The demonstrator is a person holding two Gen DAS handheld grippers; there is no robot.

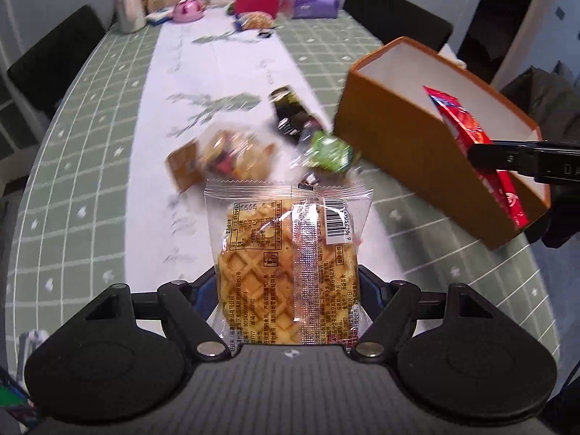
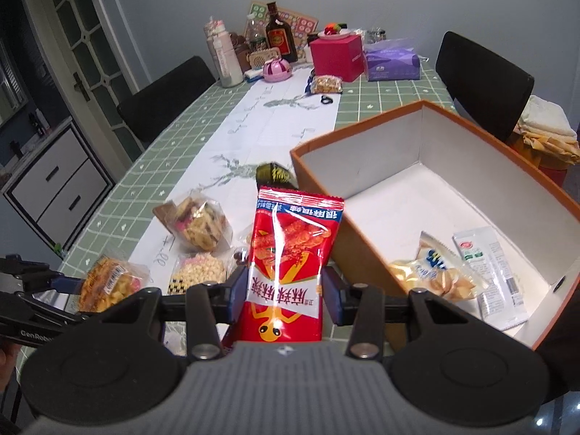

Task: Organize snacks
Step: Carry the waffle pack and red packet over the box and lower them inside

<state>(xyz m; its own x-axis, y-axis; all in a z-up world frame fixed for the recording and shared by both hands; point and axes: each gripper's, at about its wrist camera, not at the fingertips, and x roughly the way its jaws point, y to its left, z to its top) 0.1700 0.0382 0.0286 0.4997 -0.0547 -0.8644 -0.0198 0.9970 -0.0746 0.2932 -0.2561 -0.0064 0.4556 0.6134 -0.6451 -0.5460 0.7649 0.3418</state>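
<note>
My left gripper (image 1: 288, 290) is shut on a clear-wrapped waffle pack (image 1: 286, 253) and holds it above the table. It also shows in the right wrist view (image 2: 108, 282) at lower left. My right gripper (image 2: 286, 290) is shut on a red snack packet (image 2: 290, 253), held just left of the orange box (image 2: 348, 246). In the left wrist view the red packet (image 1: 471, 148) hangs at the orange box's (image 1: 417, 166) near wall. The box holds a biscuit pack (image 2: 431, 272) and a white sachet (image 2: 489, 272).
Loose snacks lie on the white runner: a mixed cookie bag (image 2: 199, 224), a puffed-snack pack (image 2: 199, 272), a dark packet (image 2: 273, 175), a green candy (image 1: 330, 150). Bottles, a pink box (image 2: 337, 58) and tissues (image 2: 391, 61) crowd the far end. Black chairs (image 2: 482, 79) flank the table.
</note>
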